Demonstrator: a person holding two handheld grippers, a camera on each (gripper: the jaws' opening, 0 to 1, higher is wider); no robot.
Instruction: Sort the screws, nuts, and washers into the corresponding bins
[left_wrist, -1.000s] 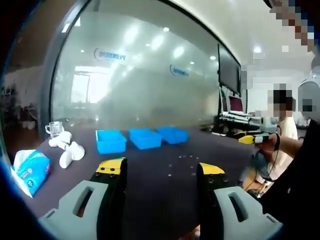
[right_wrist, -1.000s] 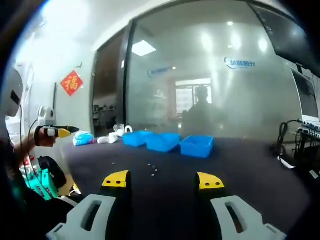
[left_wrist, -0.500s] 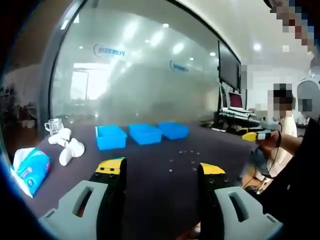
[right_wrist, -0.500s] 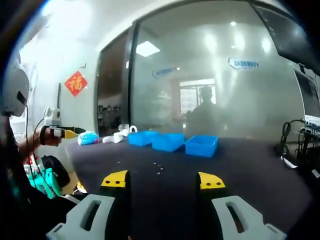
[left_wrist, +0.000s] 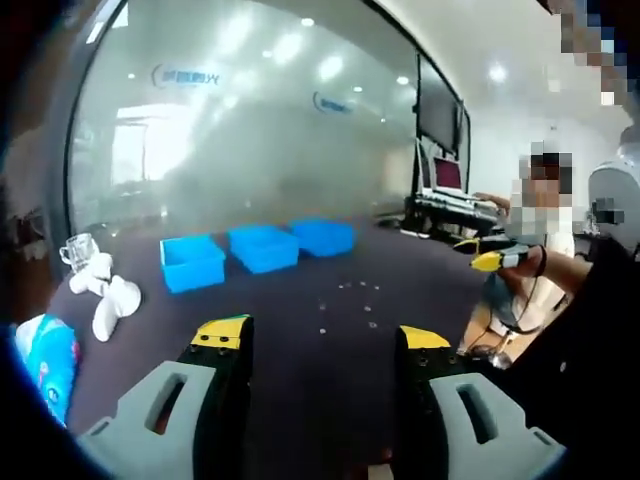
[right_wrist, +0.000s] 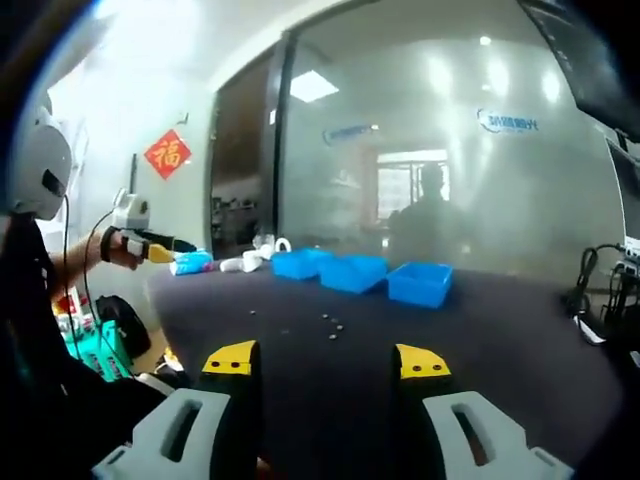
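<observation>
Both hand-held grippers, left (left_wrist: 318, 338) and right (right_wrist: 320, 358), gaped empty; next, reach the small loose metal fasteners (left_wrist: 350, 300) on the dark desk (left_wrist: 300, 370)

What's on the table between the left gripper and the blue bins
In the left gripper view, between the left gripper and the blue bins, scattered small hardware pieces lie on dark table.

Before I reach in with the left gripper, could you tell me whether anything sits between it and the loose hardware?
Nothing visible does: bare dark table lies between the left gripper and the small scattered parts.
</observation>
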